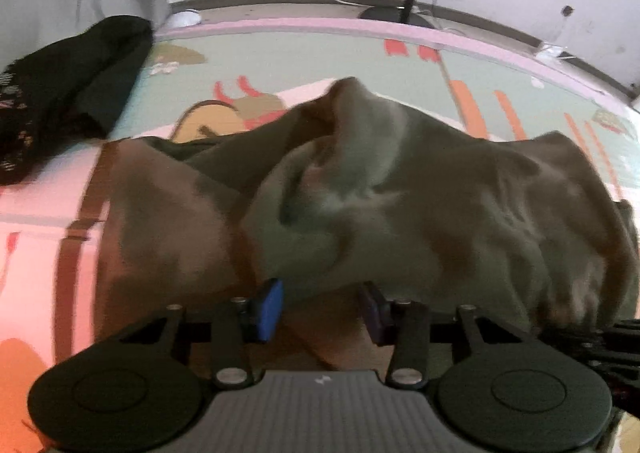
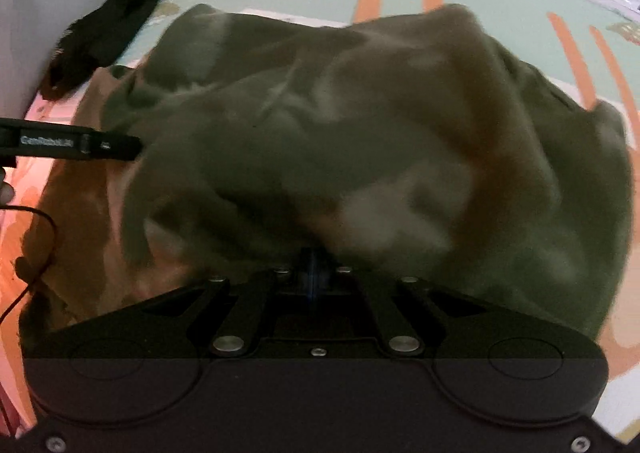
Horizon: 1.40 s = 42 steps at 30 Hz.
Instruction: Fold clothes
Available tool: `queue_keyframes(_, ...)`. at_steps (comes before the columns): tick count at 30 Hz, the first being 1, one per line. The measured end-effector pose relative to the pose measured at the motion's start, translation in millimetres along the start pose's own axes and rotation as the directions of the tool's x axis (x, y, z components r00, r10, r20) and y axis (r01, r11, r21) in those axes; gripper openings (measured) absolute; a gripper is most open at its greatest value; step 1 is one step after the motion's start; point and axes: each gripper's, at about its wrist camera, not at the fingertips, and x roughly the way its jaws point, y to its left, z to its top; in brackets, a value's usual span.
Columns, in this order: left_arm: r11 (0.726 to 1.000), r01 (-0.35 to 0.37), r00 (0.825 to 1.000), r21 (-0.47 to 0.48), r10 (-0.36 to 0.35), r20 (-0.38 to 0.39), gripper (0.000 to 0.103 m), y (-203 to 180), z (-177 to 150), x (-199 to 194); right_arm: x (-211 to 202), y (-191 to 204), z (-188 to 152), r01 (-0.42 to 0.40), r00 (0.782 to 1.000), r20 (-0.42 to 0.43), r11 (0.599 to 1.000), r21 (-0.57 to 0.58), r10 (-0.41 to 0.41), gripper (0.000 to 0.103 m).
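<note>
An olive-green garment (image 1: pixel 400 189) lies crumpled on a patterned play mat (image 1: pixel 320 53). In the left wrist view my left gripper (image 1: pixel 320 305) is open, its blue-padded fingers (image 1: pixel 269 309) apart at the garment's near edge, with nothing between them. In the right wrist view the same garment (image 2: pixel 360 133) fills the frame. My right gripper (image 2: pixel 312 273) is shut on the garment's near edge, which bunches up over the closed fingers. The left gripper's body (image 2: pixel 68 143) shows at the left edge of the right wrist view.
A black patterned garment (image 1: pixel 68 93) lies heaped at the mat's far left; it also shows in the right wrist view (image 2: pixel 100 41). A black lamp stand (image 1: pixel 400 13) and cables sit on the floor beyond the mat, by the white wall.
</note>
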Motion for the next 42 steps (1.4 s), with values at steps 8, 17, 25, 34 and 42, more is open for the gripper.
queue_keyframes(8, 0.999, 0.014, 0.999, 0.029, -0.015, 0.044, 0.061, 14, -16, -39, -29, -3, -15, 0.002, 0.999, 0.046, 1.000, 0.021, -0.003, 0.002)
queue_keyframes(17, 0.991, 0.004, 1.000, 0.132, -0.006, 0.013, 0.064, 1, -50, -96, -78, 15, -46, 0.069, 0.995, 0.071, 0.994, 0.080, -0.075, 0.015)
queue_keyframes(25, 0.990, -0.006, 0.999, 0.143, 0.000, 0.041, 0.076, -8, -96, -157, -136, 51, -86, 0.138, 0.981, 0.120, 0.985, 0.103, -0.150, 0.024)
queue_keyframes(34, 0.991, -0.033, 0.999, 0.126, 0.029, 0.028, 0.079, 7, -152, -200, -181, 95, -142, 0.169, 0.971, 0.149, 0.978, 0.122, -0.186, 0.030)
queue_keyframes(42, 0.990, -0.053, 0.997, 0.129, 0.046, 0.056, 0.083, 13, -184, -224, -204, 116, -181, 0.180, 0.964, 0.175, 0.975, 0.127, -0.201, 0.032)
